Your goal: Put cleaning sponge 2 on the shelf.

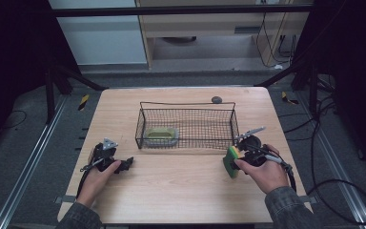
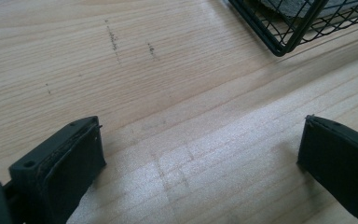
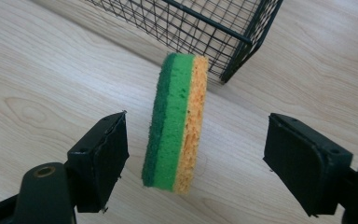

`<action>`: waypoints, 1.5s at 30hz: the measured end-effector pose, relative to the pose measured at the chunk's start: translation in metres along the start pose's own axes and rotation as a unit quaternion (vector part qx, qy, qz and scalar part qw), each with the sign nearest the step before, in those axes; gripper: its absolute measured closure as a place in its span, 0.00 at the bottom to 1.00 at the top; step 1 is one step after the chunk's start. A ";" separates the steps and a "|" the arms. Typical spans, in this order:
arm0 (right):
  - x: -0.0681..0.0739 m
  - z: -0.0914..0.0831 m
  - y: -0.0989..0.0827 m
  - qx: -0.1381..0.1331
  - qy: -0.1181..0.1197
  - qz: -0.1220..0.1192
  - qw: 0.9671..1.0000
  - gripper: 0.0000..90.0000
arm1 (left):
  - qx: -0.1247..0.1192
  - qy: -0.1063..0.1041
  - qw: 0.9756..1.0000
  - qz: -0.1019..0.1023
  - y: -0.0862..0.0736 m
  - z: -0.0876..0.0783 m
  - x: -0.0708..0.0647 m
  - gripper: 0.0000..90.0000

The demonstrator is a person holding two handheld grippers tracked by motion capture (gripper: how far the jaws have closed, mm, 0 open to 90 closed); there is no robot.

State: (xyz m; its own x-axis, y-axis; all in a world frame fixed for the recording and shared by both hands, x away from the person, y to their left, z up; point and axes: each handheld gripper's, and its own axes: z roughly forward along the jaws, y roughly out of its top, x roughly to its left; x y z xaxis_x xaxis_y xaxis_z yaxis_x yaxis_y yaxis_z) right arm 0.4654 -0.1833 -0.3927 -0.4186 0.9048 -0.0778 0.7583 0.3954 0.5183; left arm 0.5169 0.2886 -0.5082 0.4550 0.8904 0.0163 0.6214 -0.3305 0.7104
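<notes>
Item: sponge (image 3: 177, 123), green scouring layers bonded to a yellow-orange foam layer. Position: standing on its edge on the desk (image 1: 181, 191), at about 4 o'clock from the wire basket (image 1: 186, 125), just off that basket's near right corner.

Right claw (image 3: 193, 158): released. Both jaws flank the sponge with clear gaps on either side; neither pad presses on it. Nothing held.

Left claw (image 2: 200, 158): released, jaws spread wide over bare desk at about 8 o'clock from the basket. Nothing between them.

Basket contents: one pale green dish-like object (image 1: 161, 136) in the left half; the right half looks free. A small grey object (image 1: 216, 99) lies on the desk behind the basket, at about 1 o'clock.

Handling note, step in hand (judged): taking hold of the sponge. Centre it between the pads before closing, since it sits nearer the left jaw. Close on the broad flat faces, squarely, so the foam compresses evenly and does not twist out. Grip low enough to hold, and lift straight up to clear the basket's rim.
</notes>
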 end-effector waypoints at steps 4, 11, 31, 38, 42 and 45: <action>-0.002 0.002 0.003 0.014 0.002 0.005 1.000 0.27 | 0.000 0.000 1.000 0.001 0.001 0.000 0.000 0.00; -0.003 0.008 0.011 0.044 0.006 0.013 0.999 0.31 | 0.000 0.000 1.000 0.001 0.001 0.001 0.001 0.00; 0.001 0.043 0.017 0.100 0.037 0.013 0.994 0.61 | -0.002 0.000 1.000 0.002 0.002 0.003 0.002 0.00; 0.002 0.037 0.019 0.094 0.051 0.006 0.994 0.72 | -0.002 -0.001 1.000 0.000 0.003 0.003 0.002 0.00; 0.002 0.029 0.022 0.080 0.054 0.002 0.995 0.72 | -0.002 -0.001 1.000 0.000 0.003 0.003 0.002 0.00; 0.002 0.019 0.025 0.070 0.055 0.003 0.996 0.72 | 0.000 -0.001 1.000 0.001 0.003 0.003 0.002 0.00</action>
State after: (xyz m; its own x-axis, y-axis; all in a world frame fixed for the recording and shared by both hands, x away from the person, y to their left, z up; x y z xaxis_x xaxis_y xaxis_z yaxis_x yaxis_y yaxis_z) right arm 0.4934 -0.1681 -0.3964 -0.4611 0.8871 0.0229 0.8197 0.4158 0.3940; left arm 0.5216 0.2886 -0.5082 0.4570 0.8893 0.0162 0.6201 -0.3316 0.7110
